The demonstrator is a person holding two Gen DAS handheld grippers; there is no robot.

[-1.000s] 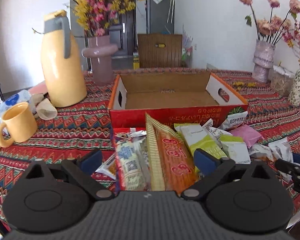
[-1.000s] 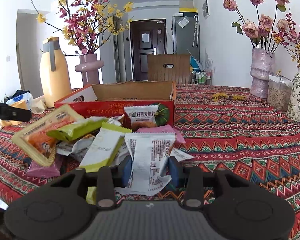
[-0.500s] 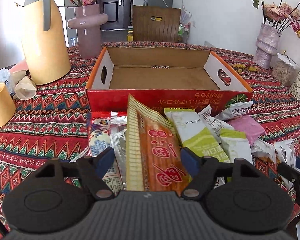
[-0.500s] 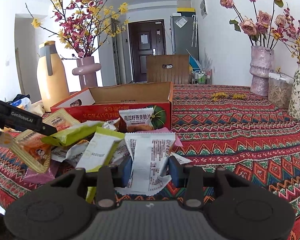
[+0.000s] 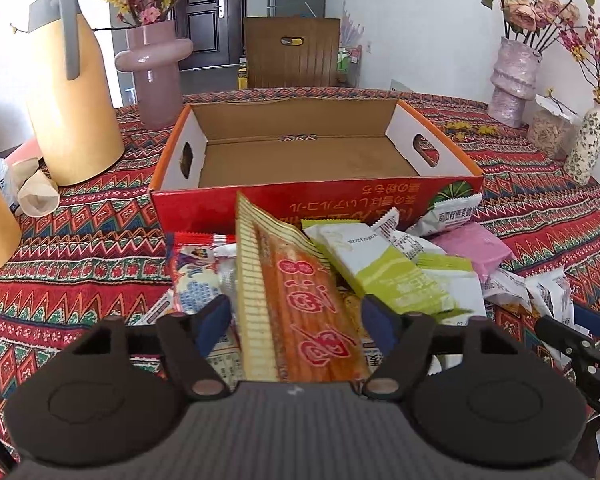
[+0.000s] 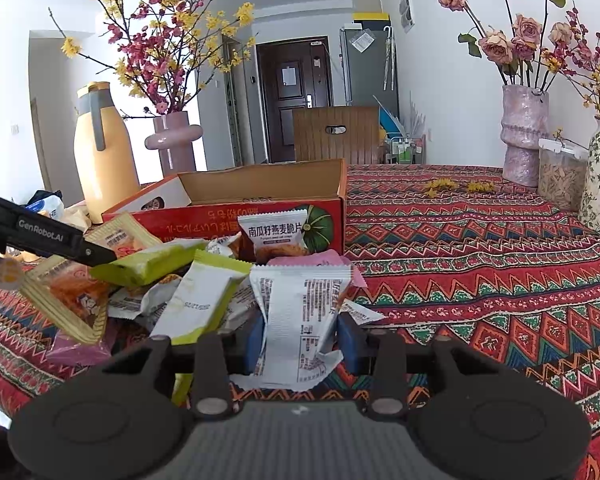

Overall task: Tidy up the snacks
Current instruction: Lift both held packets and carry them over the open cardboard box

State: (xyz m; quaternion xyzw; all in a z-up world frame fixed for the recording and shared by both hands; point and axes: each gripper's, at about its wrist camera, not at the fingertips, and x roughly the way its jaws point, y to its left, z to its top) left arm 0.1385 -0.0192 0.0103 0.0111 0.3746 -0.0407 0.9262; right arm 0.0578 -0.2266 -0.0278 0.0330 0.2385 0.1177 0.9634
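Bench (image 5: 80, 248) wearing woven zigzag cloth. Cardboard box (image 5: 312, 196) sitting empty at frame centre, awaiting snacks heaped along its near wall. My left tongs (image 5: 294, 318), just widening slightly, straddling stiff orange pack (image 5: 300, 292), not pinching. My right tongs (image 6: 300, 340) clamping crinkly white sachet (image 6: 296, 312), lower centre.

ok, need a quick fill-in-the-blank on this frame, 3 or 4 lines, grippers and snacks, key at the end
1. The right gripper is shut on a ____ snack packet with black print.
2. The cardboard box holds ____ snacks so far.
3. The long orange packet lies between the fingers of the ____ gripper.
4. The yellow jug stands beside the ____ vase.

Missing words: white; no; left; pink
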